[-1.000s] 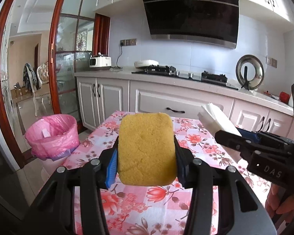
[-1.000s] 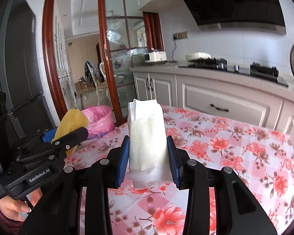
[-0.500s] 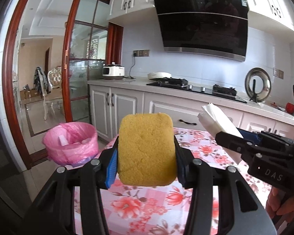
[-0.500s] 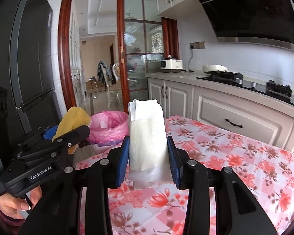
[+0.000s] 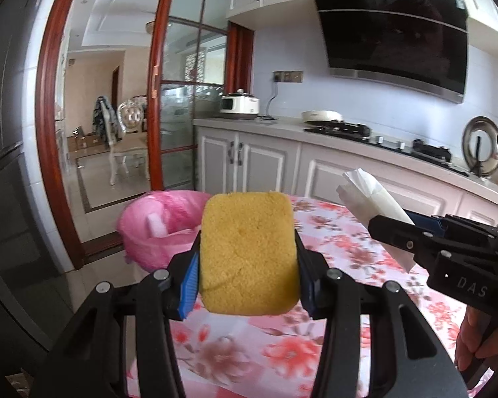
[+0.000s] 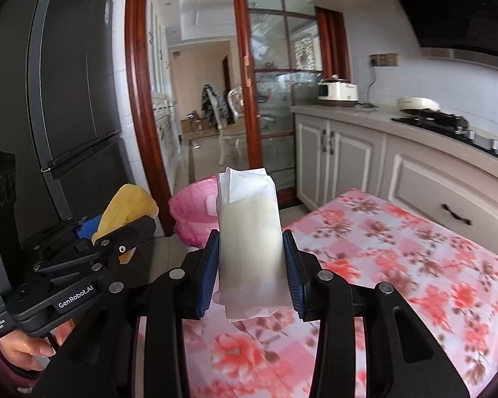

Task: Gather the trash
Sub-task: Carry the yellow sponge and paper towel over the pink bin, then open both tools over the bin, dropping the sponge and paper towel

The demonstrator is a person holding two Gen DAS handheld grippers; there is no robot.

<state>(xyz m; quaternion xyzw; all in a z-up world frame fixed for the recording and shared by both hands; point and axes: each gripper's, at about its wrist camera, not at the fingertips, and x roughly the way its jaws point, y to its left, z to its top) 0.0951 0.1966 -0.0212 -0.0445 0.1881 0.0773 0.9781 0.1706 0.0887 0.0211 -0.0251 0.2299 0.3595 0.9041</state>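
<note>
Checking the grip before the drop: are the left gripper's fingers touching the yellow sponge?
Touching. The left wrist view shows both fingers pressed against the yellow sponge's sides.

Daylight fills a kitchen with pale blue-white walls. A red-brown wooden door frame with glass panes (image 5: 179,106) opens onto a beige room with an ornate white chair (image 5: 129,146). White panelled cabinets (image 5: 249,162) run along the far wall under a grey countertop (image 6: 365,112), below a slanted black range hood (image 5: 391,33). A tall dark refrigerator (image 6: 66,83) stands left. Near, a tabletop in pink floral cloth (image 6: 398,248).
</note>
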